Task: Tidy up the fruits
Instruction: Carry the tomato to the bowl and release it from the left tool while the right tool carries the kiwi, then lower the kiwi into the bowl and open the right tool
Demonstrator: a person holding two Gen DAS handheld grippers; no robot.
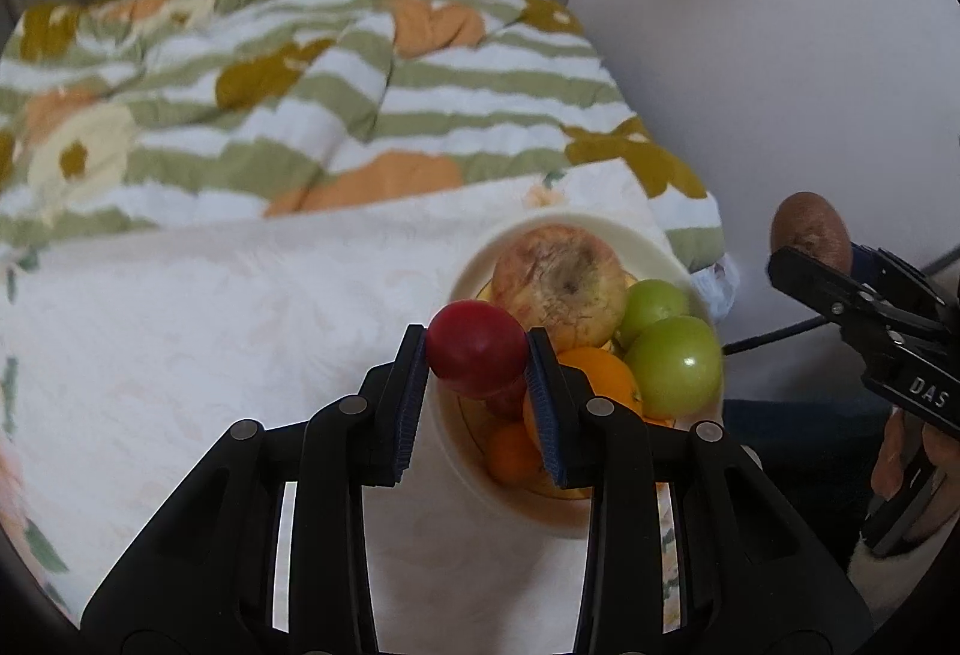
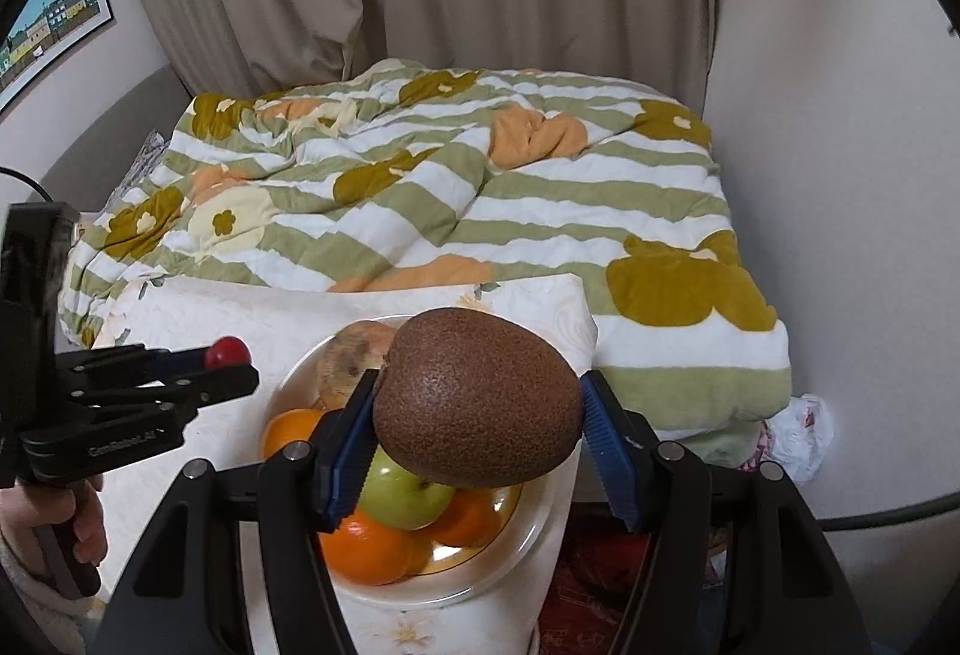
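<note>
Striped green-and-white quilt point(image 2: 456, 187) covers the bed behind a white surface point(image 1: 210, 307) carrying a cream round bowl point(image 2: 540, 529) of oranges, green apples and a blotchy apple. Right tool point(image 2: 480, 451) clamps a brown kiwi point(image 2: 480, 403) above it; left tool point(image 1: 477, 355) pinches a small red fruit point(image 1: 474, 352) at its rim.

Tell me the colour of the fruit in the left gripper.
Deep red: the small round fruit, best seen in the left wrist view.

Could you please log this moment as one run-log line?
left gripper: shut on red fruit | right gripper: shut on kiwi | both above fruit bowl
</note>
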